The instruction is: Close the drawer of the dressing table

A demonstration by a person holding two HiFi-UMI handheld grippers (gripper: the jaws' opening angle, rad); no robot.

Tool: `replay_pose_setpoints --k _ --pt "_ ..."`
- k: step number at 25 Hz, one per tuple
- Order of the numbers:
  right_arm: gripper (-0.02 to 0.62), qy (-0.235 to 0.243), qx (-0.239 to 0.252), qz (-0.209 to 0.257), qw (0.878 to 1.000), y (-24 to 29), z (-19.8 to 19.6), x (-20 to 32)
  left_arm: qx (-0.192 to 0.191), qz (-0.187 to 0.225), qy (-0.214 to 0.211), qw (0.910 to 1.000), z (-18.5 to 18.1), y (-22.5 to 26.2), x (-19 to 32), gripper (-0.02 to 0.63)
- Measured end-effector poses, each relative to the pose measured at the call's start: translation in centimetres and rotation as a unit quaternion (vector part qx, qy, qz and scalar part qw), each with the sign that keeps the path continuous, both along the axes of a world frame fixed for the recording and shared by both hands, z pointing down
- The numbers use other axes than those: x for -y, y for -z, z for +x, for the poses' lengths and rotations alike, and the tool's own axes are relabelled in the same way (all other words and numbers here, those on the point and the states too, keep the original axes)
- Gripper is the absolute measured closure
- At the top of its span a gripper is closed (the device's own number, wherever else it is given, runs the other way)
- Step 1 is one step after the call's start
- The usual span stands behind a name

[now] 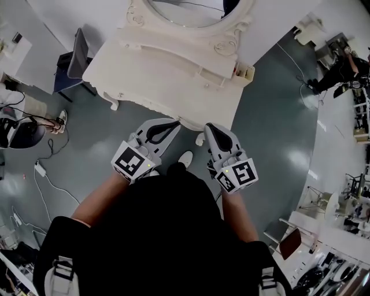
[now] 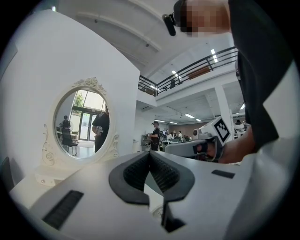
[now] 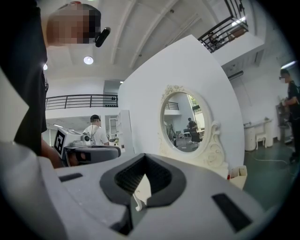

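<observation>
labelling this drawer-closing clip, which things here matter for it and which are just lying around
For the job: dressing table, left gripper, right gripper, both shut.
Lying about: chair, charger cable on the floor, small box by the table's corner.

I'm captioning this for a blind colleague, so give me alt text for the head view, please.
Seen from above, a person in black holds the left gripper and right gripper side by side, jaws shut, pointing at the front edge of a white dressing table with an ornate round mirror. The table stands on a grey floor.
</observation>
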State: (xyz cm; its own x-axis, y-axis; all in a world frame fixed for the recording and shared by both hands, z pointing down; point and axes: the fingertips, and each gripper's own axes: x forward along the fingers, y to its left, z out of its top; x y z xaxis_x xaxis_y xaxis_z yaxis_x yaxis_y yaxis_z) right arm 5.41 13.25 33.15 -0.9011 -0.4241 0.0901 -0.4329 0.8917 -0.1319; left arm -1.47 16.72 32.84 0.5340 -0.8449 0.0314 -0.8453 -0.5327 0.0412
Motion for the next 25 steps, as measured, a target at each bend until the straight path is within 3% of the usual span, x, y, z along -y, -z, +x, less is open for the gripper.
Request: replay_pose_setpoints --k 15,25 --pt "0.594 -0.001 0.013 -0.024 1.0 -1.0 4.7 12.6 0.027 -0.024 0.018 0.9992 3.1 0.0 12.9 0.612" --pt "0.594 -0.003 0.007 -0.034 0.999 -2.0 4.9 17.8 0.031 -0.033 0.024 0.9987 2.9 -1.0 17.6 0.612"
